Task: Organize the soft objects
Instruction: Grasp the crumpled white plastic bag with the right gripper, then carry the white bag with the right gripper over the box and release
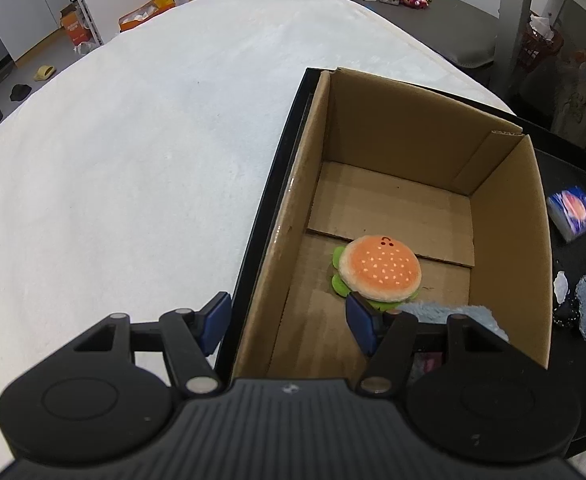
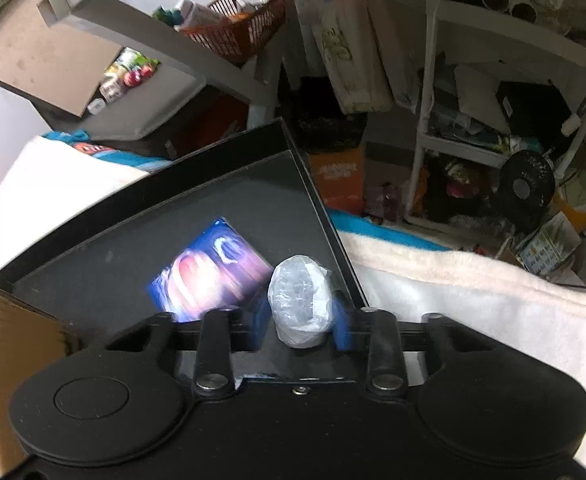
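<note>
Cluttered storeroom behind, shelves and baskets across the top of the right view; white fleece-covered table (image 1: 133,152) filling the upper left of the left view. On it, right of centre, a black tray (image 1: 265,200) carrying an open cardboard box (image 1: 505,216), probably set there as the bin for the soft things.

Inside the box, low centre of the left view: burger plush (image 1: 380,270), flat on the cardboard floor, orange bun dotted with pale seeds, tiny stitched face, green lettuce frill peeking round the edge. Just below it, a scrap of pale blue fluffy cloth (image 1: 449,312), touching or nearly so. Looks dropped rather than arranged.

Left tool (image 1: 289,322) spread wide, gripping nothing, one blue pad outside the box wall, the other over the box by the burger; likely hanging there after a drop or waiting its turn.

Right view, centre: bare part of the tray (image 2: 93,264) beside the box, holding a blue-purple packet (image 2: 209,272), blurred, and a whitish lump wrapped in clear film (image 2: 299,300), squashy by the look of it. Right tool (image 2: 299,330) spread, pads blurred, straddling the lump at bottom centre; contact impossible to judge. Probably lining up to pinch it and carry it to the box.
</note>
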Action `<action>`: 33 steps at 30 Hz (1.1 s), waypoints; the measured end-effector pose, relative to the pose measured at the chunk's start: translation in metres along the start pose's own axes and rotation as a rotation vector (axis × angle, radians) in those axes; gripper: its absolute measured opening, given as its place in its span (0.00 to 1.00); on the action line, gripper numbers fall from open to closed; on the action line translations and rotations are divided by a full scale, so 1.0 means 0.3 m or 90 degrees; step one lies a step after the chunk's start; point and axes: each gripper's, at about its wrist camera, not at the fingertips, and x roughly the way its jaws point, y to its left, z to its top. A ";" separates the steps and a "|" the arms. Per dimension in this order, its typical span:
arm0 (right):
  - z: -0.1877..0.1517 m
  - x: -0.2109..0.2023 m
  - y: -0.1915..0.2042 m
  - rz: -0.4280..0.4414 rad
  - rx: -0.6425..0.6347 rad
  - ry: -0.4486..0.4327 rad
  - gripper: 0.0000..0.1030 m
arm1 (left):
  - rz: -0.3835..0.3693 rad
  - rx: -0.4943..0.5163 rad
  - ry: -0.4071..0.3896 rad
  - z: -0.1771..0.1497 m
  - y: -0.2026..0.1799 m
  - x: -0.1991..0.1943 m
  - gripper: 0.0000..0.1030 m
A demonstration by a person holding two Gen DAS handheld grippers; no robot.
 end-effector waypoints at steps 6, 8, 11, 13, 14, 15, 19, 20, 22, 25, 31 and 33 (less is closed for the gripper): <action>-0.011 -0.047 0.011 0.006 -0.018 -0.010 0.30 | 0.000 0.003 -0.003 0.001 -0.004 -0.005 0.60; -0.011 -0.068 0.017 0.009 -0.022 -0.014 0.30 | -0.002 0.002 -0.004 0.000 -0.002 -0.009 0.60; -0.007 -0.102 0.034 0.015 -0.028 -0.022 0.30 | -0.007 0.002 -0.009 -0.001 0.001 -0.020 0.60; -0.003 -0.125 0.047 0.021 -0.032 -0.028 0.30 | -0.013 0.002 -0.013 -0.001 0.006 -0.030 0.60; -0.001 -0.138 0.055 0.024 -0.034 -0.032 0.30 | -0.016 0.001 -0.014 -0.002 0.009 -0.034 0.60; 0.001 -0.150 0.064 0.028 -0.035 -0.035 0.30 | -0.019 0.000 -0.014 -0.003 0.013 -0.037 0.60; 0.007 -0.208 0.113 0.048 -0.046 -0.051 0.30 | -0.032 -0.003 -0.021 -0.008 0.035 -0.051 0.60; 0.009 -0.223 0.130 0.054 -0.050 -0.056 0.30 | -0.034 -0.005 -0.022 -0.009 0.041 -0.054 0.60; 0.013 -0.247 0.156 0.065 -0.057 -0.062 0.30 | -0.038 -0.010 -0.025 -0.011 0.053 -0.059 0.60; 0.016 -0.283 0.204 0.083 -0.071 -0.073 0.30 | -0.046 -0.018 -0.030 -0.016 0.072 -0.062 0.59; 0.010 -0.341 0.305 0.109 -0.105 -0.086 0.30 | -0.071 -0.026 -0.030 -0.028 0.100 -0.056 0.57; 0.006 -0.354 0.334 0.116 -0.115 -0.087 0.30 | -0.076 -0.030 -0.028 -0.033 0.110 -0.051 0.56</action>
